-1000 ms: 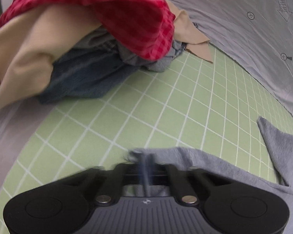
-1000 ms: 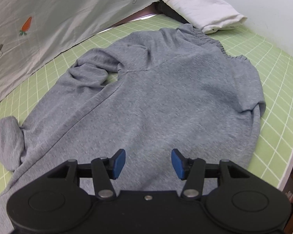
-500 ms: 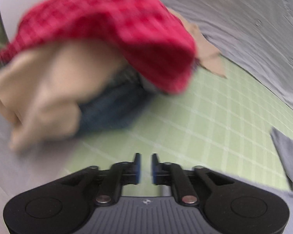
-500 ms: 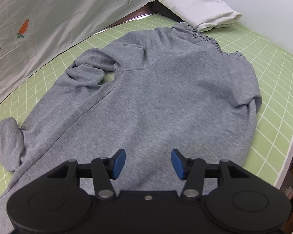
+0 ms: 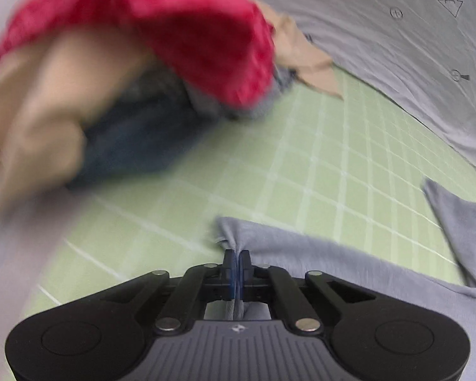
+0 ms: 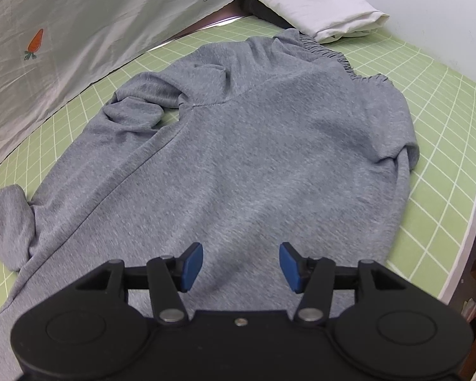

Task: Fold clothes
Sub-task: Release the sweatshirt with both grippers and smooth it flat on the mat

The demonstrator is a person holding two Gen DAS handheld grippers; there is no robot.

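Left wrist view: my left gripper point(image 5: 237, 265) is clamped on a corner of the grey sweater point(image 5: 317, 254), near a blurred clothes pile point(image 5: 127, 79). My right gripper point(image 6: 241, 265) hangs spread apart over the sweater point(image 6: 254, 146), which lies flat on the green mat point(image 6: 444, 101).

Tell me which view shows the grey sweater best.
The right wrist view: the grey sweater lies spread across the green mat, body and both sleeves visible. The left wrist view shows only an edge of it, pinched in the shut left tongs, and blurred.
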